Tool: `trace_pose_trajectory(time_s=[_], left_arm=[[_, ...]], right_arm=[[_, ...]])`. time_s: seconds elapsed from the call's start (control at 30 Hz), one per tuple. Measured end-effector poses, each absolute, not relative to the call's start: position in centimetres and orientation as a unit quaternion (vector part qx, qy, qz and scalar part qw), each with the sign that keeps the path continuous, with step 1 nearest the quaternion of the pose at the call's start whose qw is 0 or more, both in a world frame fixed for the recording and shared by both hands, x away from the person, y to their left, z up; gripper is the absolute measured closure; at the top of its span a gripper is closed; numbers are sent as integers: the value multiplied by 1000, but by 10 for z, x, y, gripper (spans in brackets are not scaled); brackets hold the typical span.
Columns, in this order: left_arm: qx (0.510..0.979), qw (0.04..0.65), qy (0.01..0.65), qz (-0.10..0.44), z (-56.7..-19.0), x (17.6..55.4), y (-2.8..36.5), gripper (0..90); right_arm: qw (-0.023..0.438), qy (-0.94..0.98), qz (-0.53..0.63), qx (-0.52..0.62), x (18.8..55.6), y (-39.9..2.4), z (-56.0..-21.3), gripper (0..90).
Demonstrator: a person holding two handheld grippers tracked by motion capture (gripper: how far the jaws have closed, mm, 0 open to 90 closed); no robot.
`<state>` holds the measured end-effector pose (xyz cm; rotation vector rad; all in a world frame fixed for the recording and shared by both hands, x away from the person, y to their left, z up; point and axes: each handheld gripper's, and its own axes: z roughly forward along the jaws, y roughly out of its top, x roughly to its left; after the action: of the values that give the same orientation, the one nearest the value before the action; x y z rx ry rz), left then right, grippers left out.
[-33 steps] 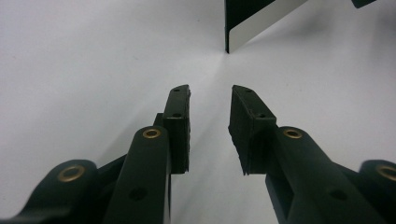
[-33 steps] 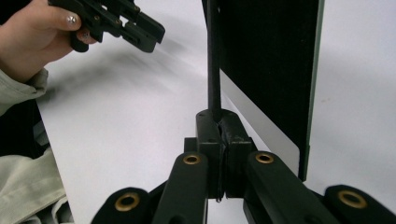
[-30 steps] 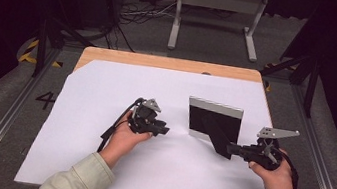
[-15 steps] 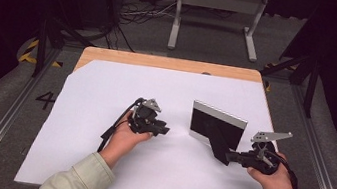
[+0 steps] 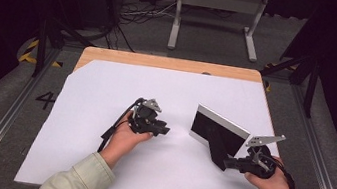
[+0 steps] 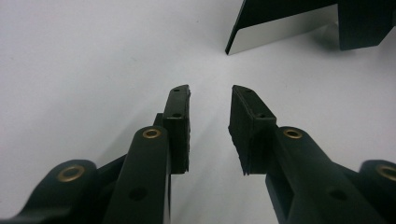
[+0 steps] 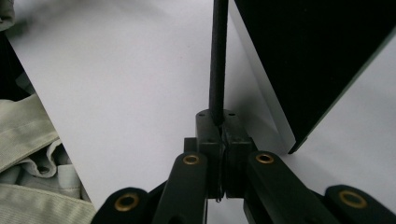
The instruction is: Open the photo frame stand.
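Two hands are entering from the near edge of the bench [image 5: 111, 55], each carrying one pair of tongs; one framed panel is standing on the single white sheet [image 5: 95, 164] that is covering most of the wooden top.

Nearest, the right tongs [image 5: 228, 162] are lying low over the sheet in the right hand [image 5: 277, 184]. Their jaws are pressing together on a thin black strut [image 7: 217, 60], the rear prop of the panel; in the right gripper view this strut is rising straight out of the closed pads [image 7: 211, 135], with the dark back of the framed panel [image 7: 322, 60] slanting off to its right.

Slightly farther in, the left tongs [image 5: 165, 130] are resting in the left hand [image 5: 124, 138] near the middle of the sheet. Their jaws are standing spread, with nothing between them; in the left gripper view bare white sheet is showing in the gap between the two black pads [image 6: 180, 126].

Farther still, the framed panel [image 5: 217, 129] is standing tilted on the sheet, its dark face and pale upper edge turning toward the left tongs. It is sitting between the two pairs of tongs: apart from the left pair, which is pointing toward it, and joined to the right pair through the pinched strut.
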<state>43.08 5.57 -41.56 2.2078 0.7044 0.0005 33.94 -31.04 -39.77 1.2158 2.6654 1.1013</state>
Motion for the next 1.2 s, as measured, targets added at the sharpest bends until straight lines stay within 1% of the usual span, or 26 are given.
trace_pose_trajectory(time_s=[0.7, 1.03, 1.17, 1.2], left_arm=[[872, 401, 279, -3, -415, 430, 55, 692], [872, 405, 274, -1, -413, 429, 55, 687], [872, 407, 272, 0, -413, 429, 55, 679], [872, 408, 271, 2, -412, 428, 55, 673]], right_arm=[[2, 857, 347, 380, 319, -297, -406, 875], [13, 862, 343, 374, 309, -291, -411, 861], [14, 861, 341, 376, 310, -291, -410, 839], [11, 860, 346, 374, 310, -292, -409, 786]])
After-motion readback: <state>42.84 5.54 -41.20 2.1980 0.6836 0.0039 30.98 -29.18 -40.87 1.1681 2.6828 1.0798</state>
